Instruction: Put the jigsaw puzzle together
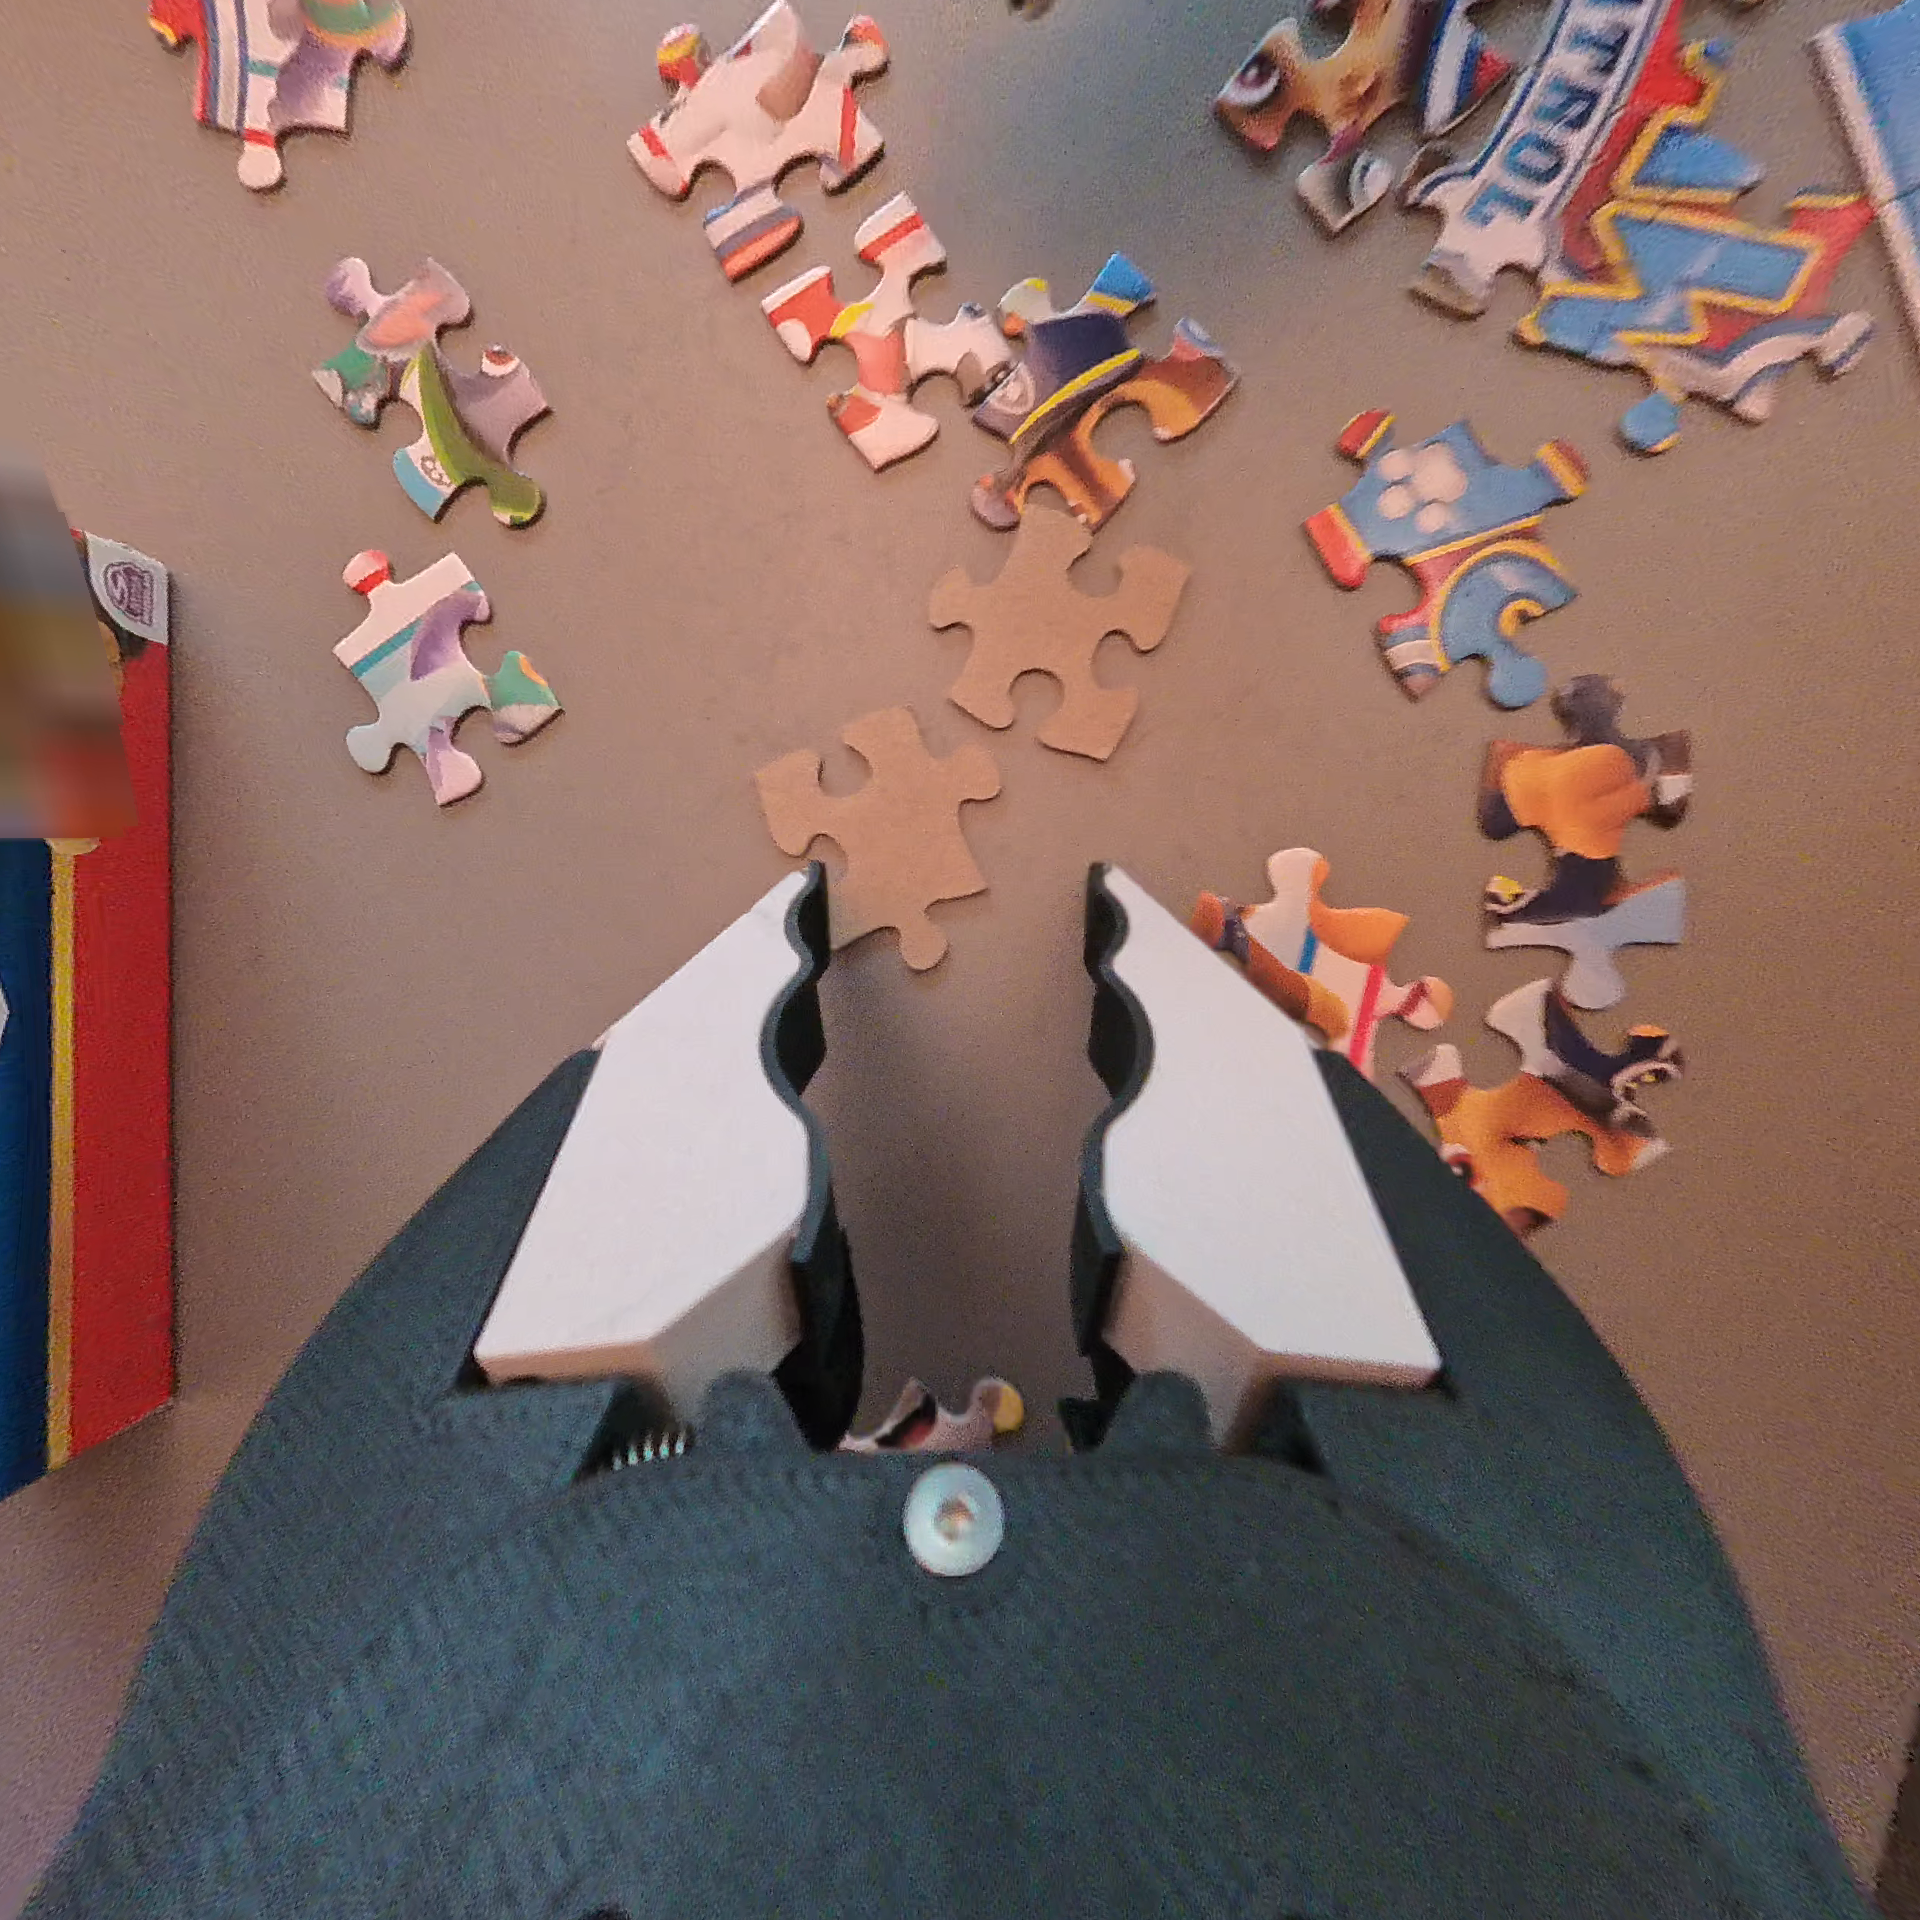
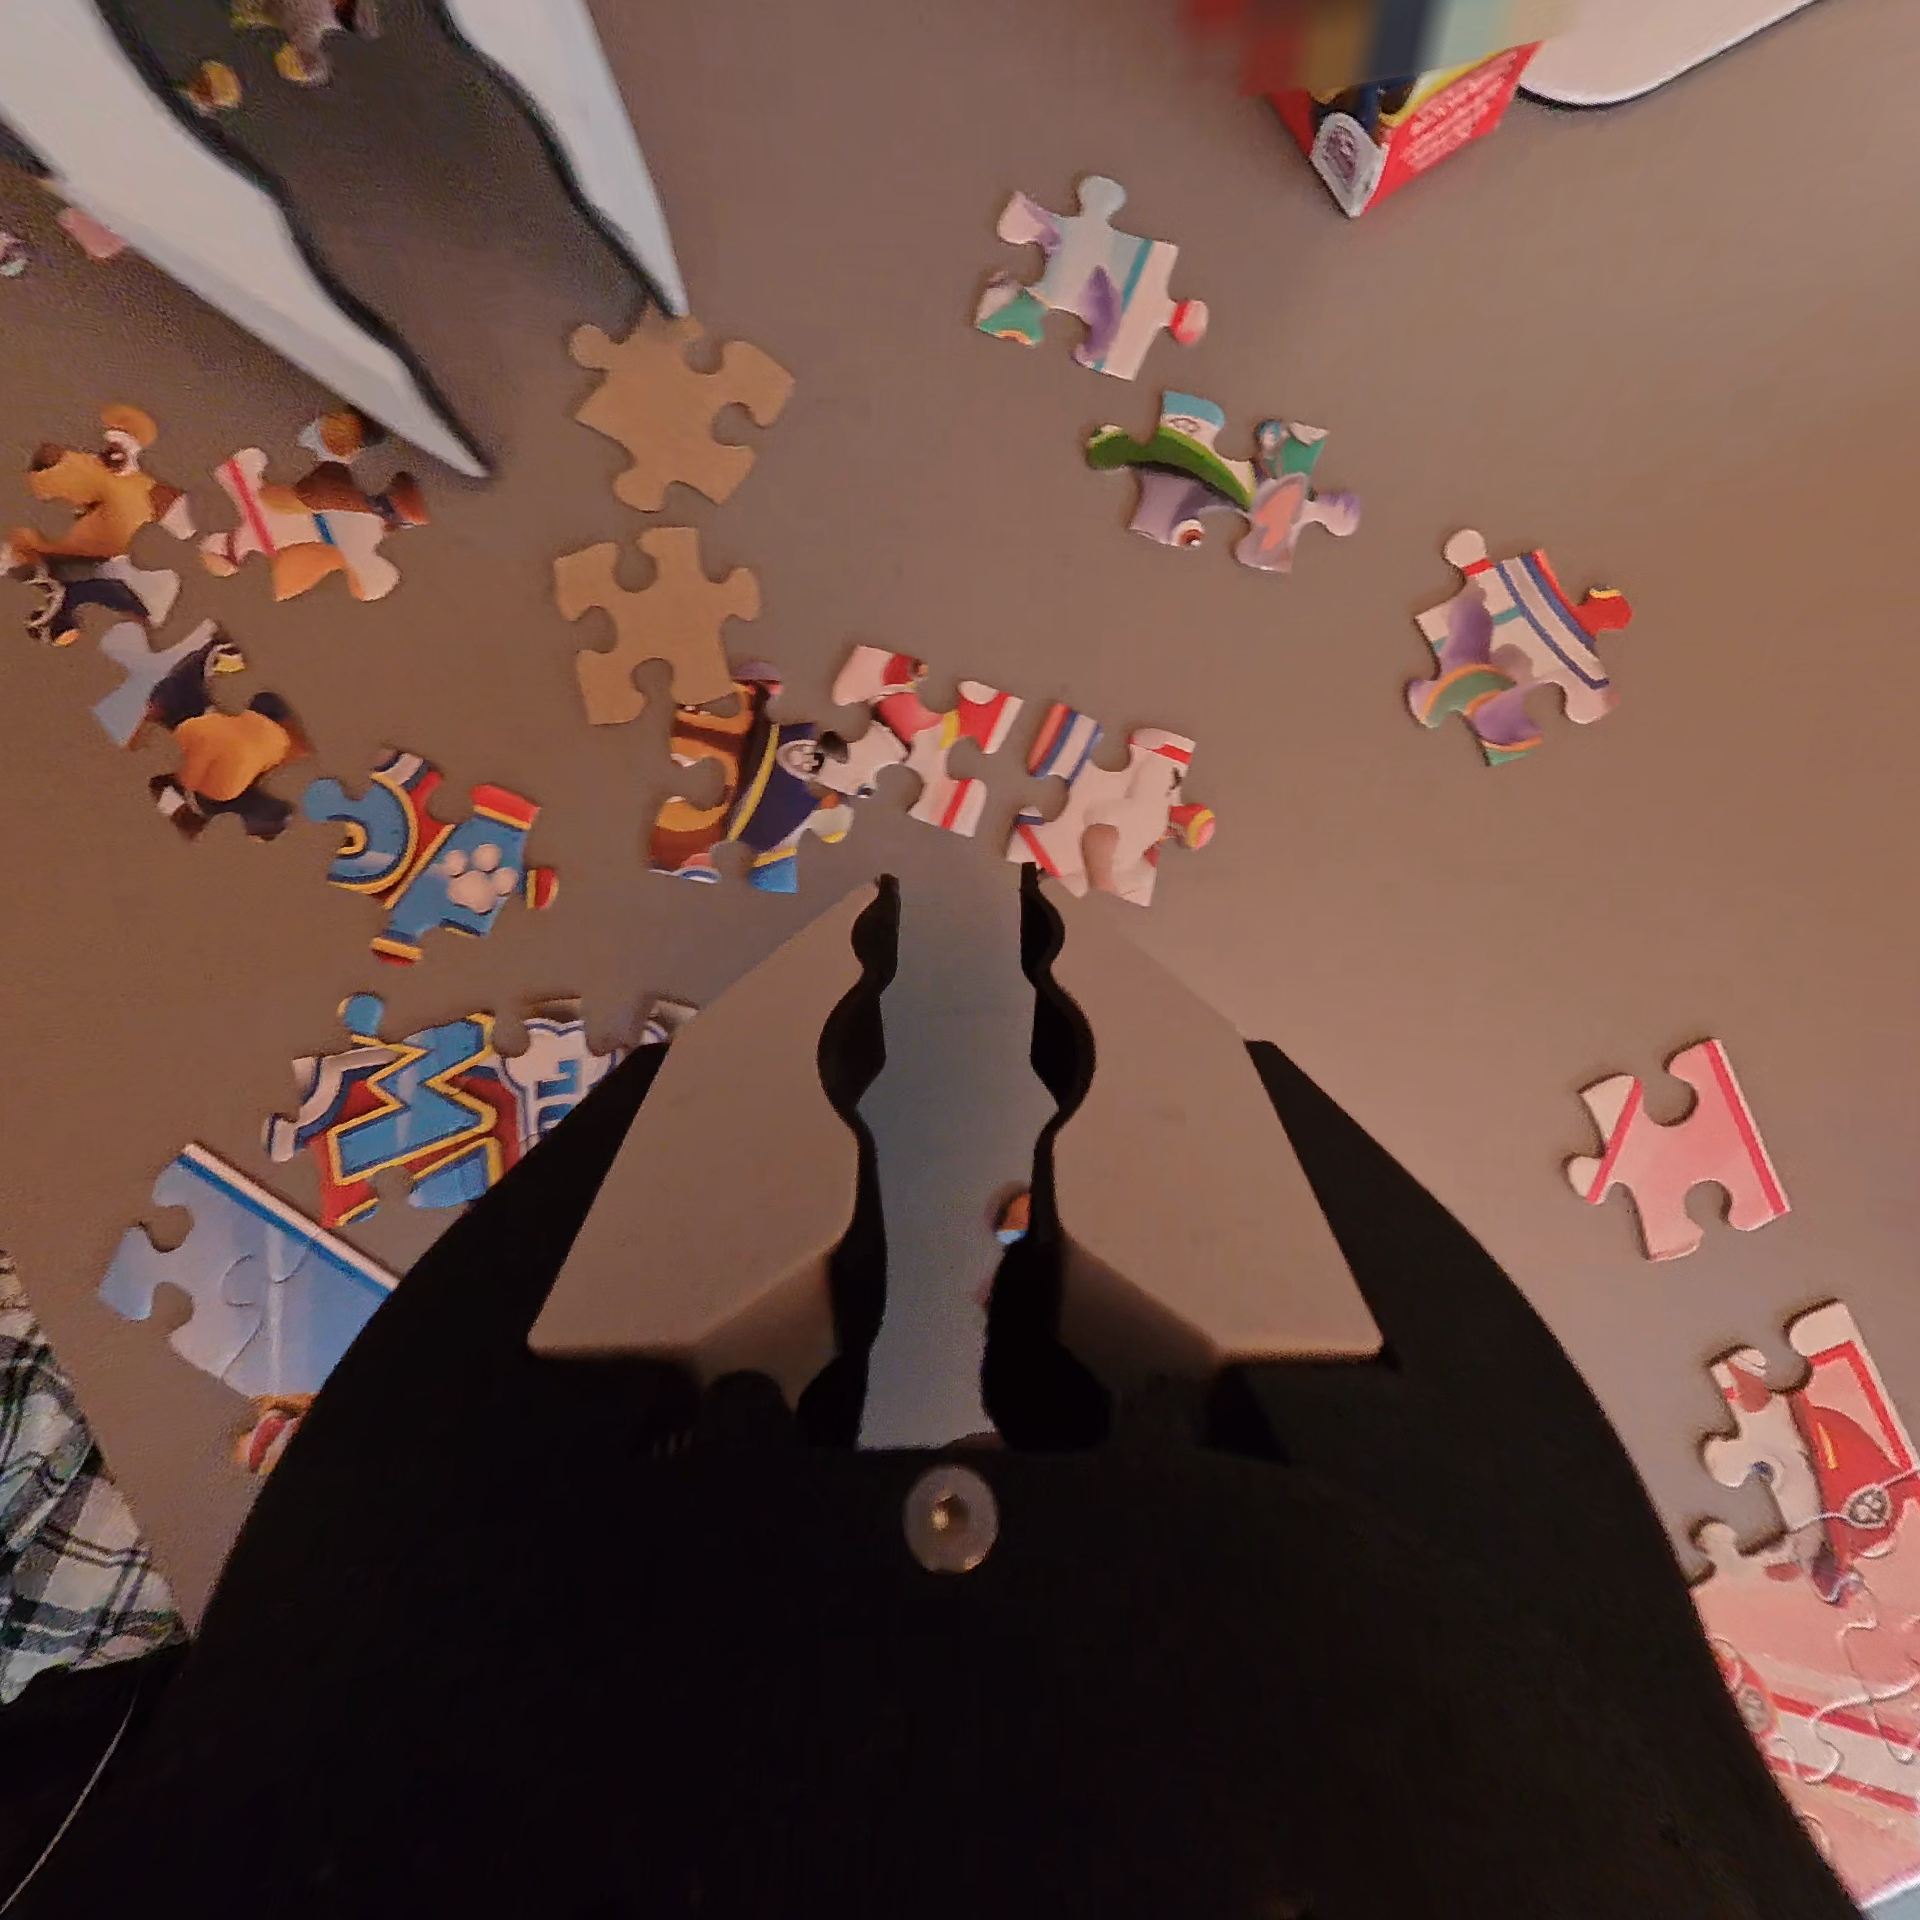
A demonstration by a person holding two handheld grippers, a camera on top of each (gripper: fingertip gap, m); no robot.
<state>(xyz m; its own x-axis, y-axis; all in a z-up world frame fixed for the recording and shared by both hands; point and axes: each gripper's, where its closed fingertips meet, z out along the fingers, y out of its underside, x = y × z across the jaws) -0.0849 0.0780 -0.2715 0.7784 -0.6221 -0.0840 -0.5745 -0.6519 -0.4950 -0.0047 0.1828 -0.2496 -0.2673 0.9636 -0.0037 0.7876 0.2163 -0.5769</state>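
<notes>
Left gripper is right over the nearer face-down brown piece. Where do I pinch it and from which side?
Probably straight down from above, since the nearer brown piece lies flat on the table. Close across its narrow body between the notches, not on a tab. The left gripper is open, one fingertip already at its edge; shift slightly forward to straddle it, clear of the other brown piece.

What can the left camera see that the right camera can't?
Only the left camera shows the dog-eyes piece at the top edge.

Only the right camera shows the pink striped piece, the checked cloth and the joined pink section.

Both show the two brown upside-down pieces, the paw-print piece, the red box and the open left gripper.
</notes>
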